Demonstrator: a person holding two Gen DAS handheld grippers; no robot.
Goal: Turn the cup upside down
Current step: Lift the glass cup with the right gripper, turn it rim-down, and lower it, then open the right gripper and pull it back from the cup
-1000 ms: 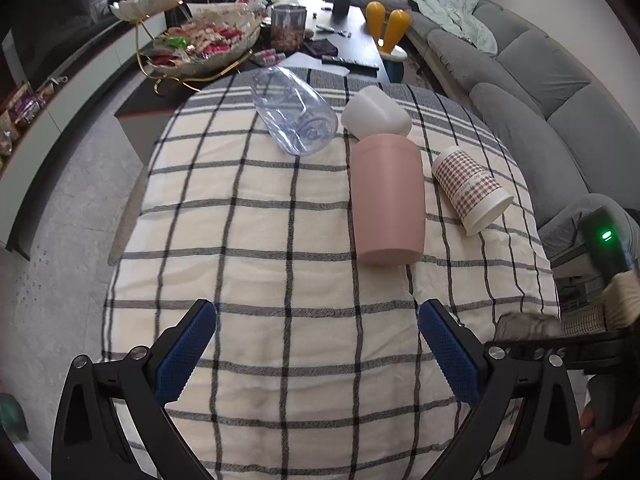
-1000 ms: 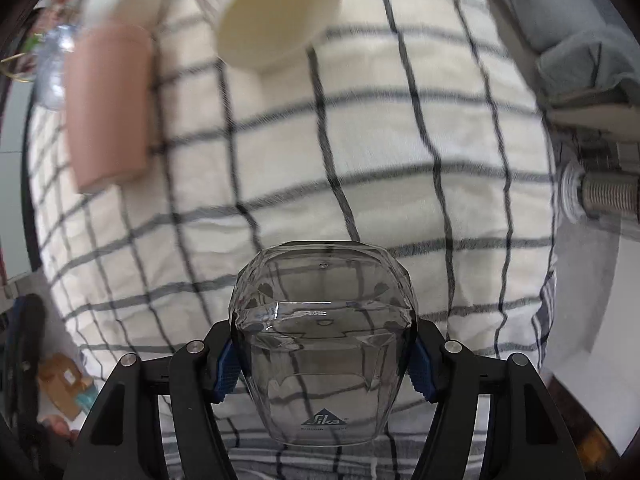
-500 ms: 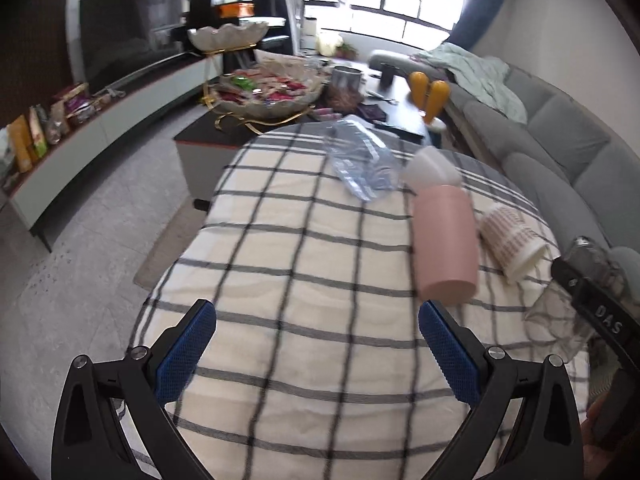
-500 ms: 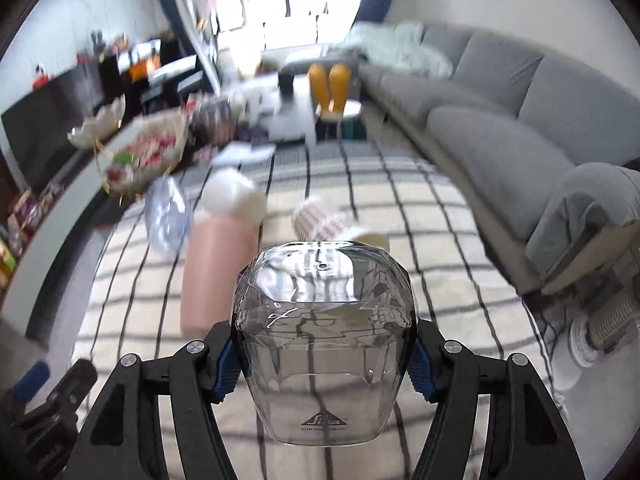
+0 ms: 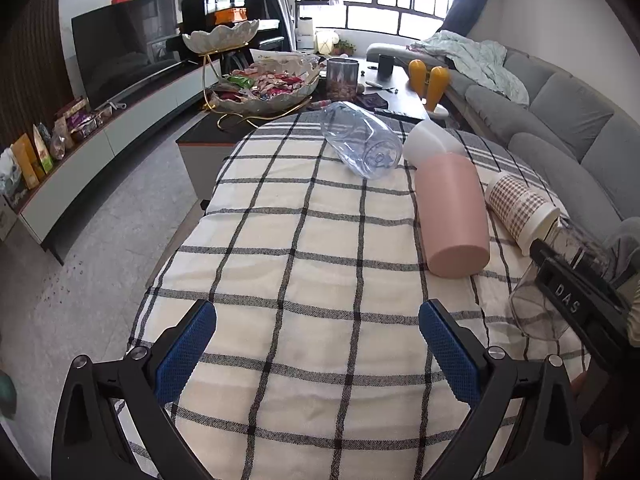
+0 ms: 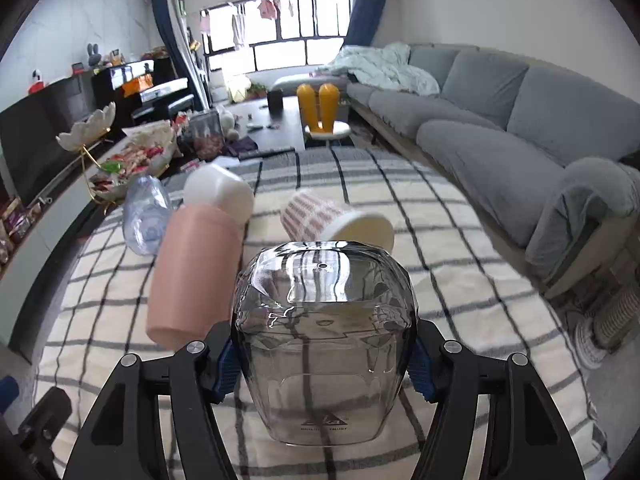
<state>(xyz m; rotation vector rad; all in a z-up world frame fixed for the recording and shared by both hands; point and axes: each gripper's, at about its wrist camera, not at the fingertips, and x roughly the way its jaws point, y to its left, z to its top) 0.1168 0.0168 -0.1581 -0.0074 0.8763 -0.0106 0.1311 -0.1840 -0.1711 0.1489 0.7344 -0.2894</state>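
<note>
My right gripper [image 6: 322,360] is shut on a clear faceted glass cup [image 6: 324,332], held above the checked tablecloth with its base pointing away from the camera. The same cup [image 5: 540,312] shows in the left wrist view at the right edge, tilted in the right gripper [image 5: 576,300]. My left gripper [image 5: 316,352] is open and empty over the near part of the table. On the cloth lie a pink cup [image 5: 452,216], a patterned paper cup [image 5: 520,208], a white cup [image 5: 428,144] and a clear bluish cup [image 5: 360,144], all on their sides.
The checked cloth [image 5: 300,264] covers a rounded table. A coffee table behind it holds a snack bowl [image 5: 264,88] and a jar [image 5: 342,78]. A grey sofa [image 6: 520,120] runs along the right. A TV unit [image 5: 100,120] stands left.
My right gripper has swung up from facing down at the table to facing level, turning the glass cup with it. The left gripper's view has also tilted up. The cups lying on the cloth stayed put.
</note>
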